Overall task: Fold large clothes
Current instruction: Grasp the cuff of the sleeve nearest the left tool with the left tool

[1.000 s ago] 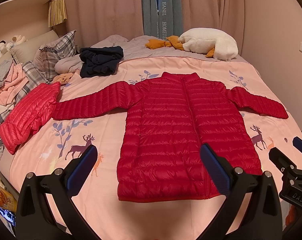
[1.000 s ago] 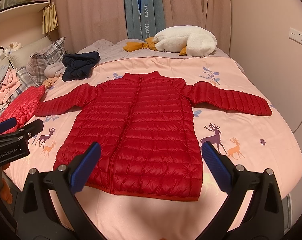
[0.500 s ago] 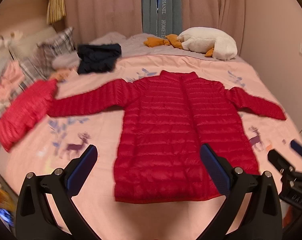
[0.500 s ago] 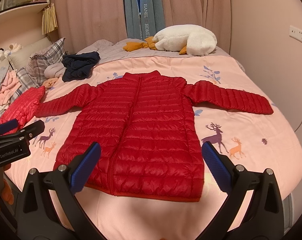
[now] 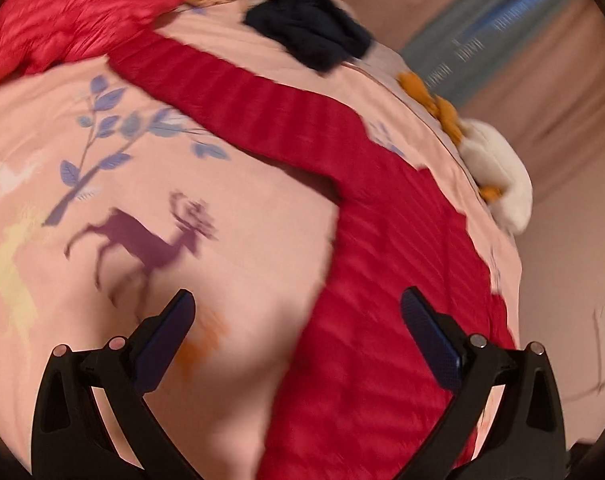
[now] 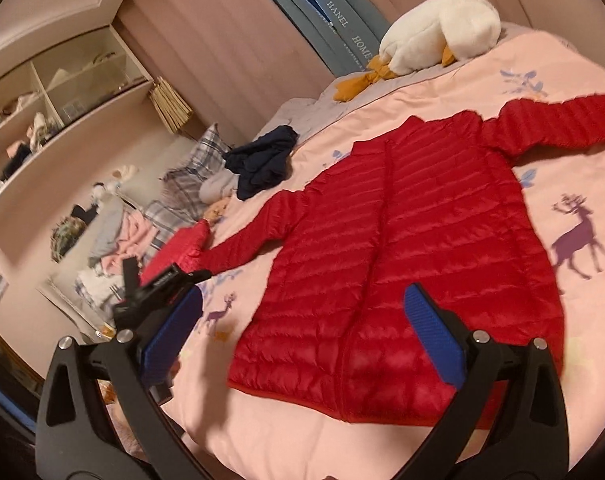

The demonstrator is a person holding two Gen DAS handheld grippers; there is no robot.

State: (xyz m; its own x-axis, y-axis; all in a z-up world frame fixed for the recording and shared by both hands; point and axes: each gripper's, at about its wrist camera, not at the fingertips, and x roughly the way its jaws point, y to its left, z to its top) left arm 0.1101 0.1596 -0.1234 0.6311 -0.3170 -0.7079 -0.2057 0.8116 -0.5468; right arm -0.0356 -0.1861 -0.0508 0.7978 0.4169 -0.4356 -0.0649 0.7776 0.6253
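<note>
Right now your left claw [image 5: 296, 316] is spread wide with nothing between its blue pads [image 5: 164, 346], hanging low over the pink bed [image 5: 230, 264]; that view is tilted and smeared. Under it lie the deer print and the left edge of the red jacket [image 5: 382, 300], whose left sleeve [image 5: 242, 104] runs far-left toward a second red garment [image 5: 70, 12]. Your right claw [image 6: 302, 336] is also spread wide and holds nothing, hovering over the jacket's near hem [image 6: 382, 320]. From that view the jacket lies flat, front up, both sleeves stretched out, and your left claw [image 6: 158, 284] shows at the left, near the left cuff. A dark bundle [image 6: 262, 160] sits beyond the left sleeve, and a white plush [image 6: 438, 32] lies at the far end of the bed.
</note>
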